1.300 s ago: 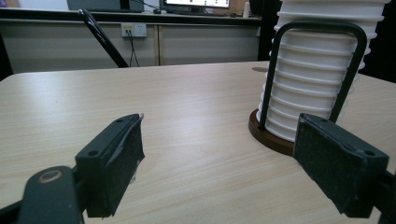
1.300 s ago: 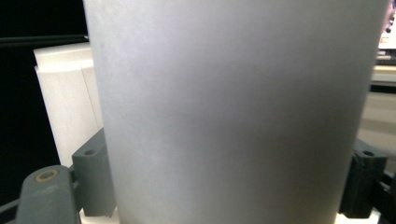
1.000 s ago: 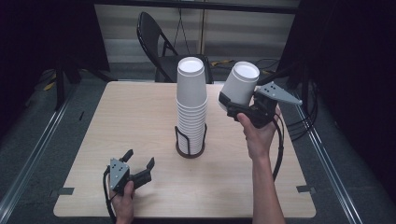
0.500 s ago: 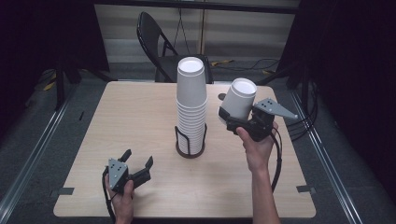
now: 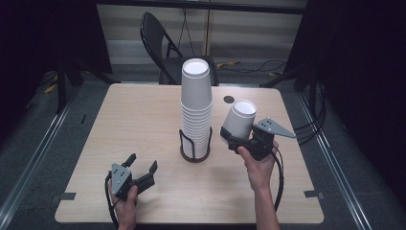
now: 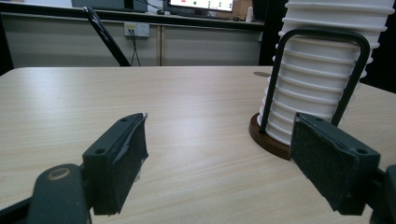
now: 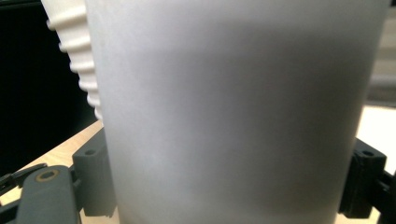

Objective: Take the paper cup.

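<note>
My left gripper (image 5: 141, 171) is parked low at about 7 o'clock, hand wrapped around the handle from below, jaws spread wide and pointing up toward 1 o'clock with nothing between them. In the left gripper view both black pads (image 6: 122, 161) sit far apart, flat faces turned toward each other. My right gripper (image 5: 233, 142) is out at around 4 o'clock, forearm coming in straight from 6, wrist cocked so the jaws aim toward 10. Those jaws are clamped on the paper cup (image 5: 238, 121), one on each side of its wall, holding it tilted and lifted off the surface.
</note>
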A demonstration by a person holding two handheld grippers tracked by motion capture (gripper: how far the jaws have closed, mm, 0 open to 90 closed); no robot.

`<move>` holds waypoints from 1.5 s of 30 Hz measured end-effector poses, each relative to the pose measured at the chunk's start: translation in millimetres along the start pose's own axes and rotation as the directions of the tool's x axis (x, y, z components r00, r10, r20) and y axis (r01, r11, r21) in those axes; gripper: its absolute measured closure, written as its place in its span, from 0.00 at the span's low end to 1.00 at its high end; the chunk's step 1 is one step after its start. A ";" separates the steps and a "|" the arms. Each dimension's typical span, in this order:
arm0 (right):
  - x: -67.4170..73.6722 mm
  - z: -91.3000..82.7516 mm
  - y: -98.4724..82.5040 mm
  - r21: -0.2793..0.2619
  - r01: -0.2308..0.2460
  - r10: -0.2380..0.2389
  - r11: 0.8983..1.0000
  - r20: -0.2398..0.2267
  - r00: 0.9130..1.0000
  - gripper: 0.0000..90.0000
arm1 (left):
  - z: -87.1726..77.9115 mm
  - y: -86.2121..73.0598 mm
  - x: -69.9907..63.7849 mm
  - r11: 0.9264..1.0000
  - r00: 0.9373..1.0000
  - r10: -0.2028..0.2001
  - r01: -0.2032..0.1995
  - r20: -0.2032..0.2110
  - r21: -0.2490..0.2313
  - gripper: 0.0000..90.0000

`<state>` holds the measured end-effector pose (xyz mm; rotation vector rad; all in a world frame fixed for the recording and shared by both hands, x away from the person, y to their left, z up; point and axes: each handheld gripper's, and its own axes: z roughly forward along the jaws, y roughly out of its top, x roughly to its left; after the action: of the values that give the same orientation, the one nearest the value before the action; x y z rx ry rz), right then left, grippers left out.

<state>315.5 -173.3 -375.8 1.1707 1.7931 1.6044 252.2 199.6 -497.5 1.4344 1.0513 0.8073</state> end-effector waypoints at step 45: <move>22.3 3.3 -83.2 0.088 -0.522 0.526 0.849 -0.246 0.814 0.16 | 12.0 14.5 -46.8 1.000 0.961 0.016 -0.020 0.275 0.012 0.30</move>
<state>282.5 -149.5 -451.8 1.6326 1.7264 2.1453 248.3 152.0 -481.0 1.5213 0.8338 0.5925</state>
